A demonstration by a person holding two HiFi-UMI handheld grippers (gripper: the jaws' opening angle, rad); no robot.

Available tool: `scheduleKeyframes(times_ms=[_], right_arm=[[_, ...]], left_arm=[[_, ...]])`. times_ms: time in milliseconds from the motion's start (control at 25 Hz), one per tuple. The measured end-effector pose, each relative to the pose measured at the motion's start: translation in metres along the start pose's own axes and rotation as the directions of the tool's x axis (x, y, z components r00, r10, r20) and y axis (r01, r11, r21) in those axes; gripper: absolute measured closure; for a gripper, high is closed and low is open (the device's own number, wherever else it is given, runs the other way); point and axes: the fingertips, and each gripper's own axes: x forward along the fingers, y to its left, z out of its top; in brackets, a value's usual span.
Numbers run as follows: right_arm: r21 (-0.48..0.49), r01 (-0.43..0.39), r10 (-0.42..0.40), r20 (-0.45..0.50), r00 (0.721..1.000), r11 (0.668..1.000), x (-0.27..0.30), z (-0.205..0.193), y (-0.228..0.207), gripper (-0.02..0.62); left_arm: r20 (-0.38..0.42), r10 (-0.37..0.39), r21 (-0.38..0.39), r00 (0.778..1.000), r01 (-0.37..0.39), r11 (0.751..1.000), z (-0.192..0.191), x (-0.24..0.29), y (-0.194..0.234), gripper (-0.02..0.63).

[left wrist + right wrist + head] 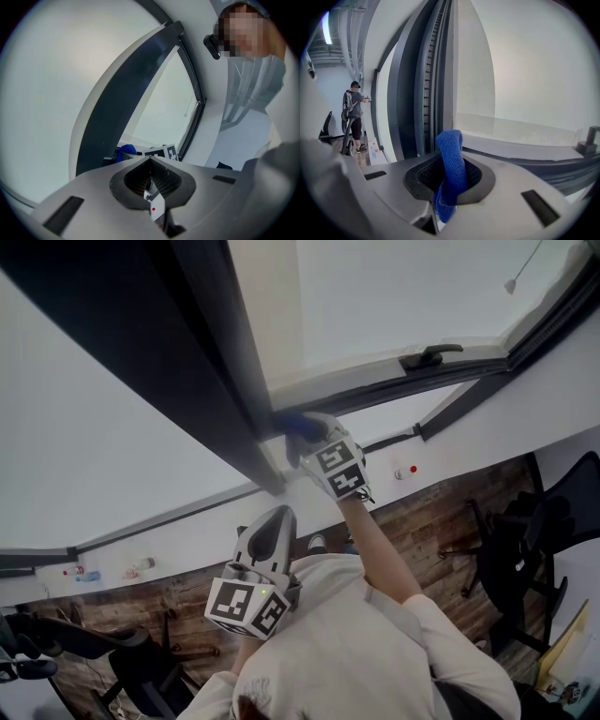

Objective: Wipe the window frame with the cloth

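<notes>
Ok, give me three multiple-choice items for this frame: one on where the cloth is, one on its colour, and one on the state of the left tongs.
1. Where is the cloth?
A. On the floor
B. In the right tongs, up at the window frame
C. Draped over a chair

2. What colour is the cloth?
A. Blue
B. Red
C. White

3. How are the left tongs?
A. Open wide
B. Shut on the cloth
C. Shut with nothing between them

Answers:
1 B: the right gripper view shows the cloth pinched between its jaws, close to the frame.
2 A: it is blue in every view.
3 C: the left gripper view shows its jaws together and bare.
</notes>
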Motion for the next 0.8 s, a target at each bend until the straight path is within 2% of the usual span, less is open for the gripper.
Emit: scheduleKeyframes(times_ms=[800], right_arm=[[0.026, 0.038, -0.037, -0.009, 0.999, 0.999, -0.015, -0.009, -0.033, 0.541]], left_arm=[[-0.013, -0.022, 0.010, 1.000, 0.022, 1.000, 0.000, 0.014, -0.007, 0.601]])
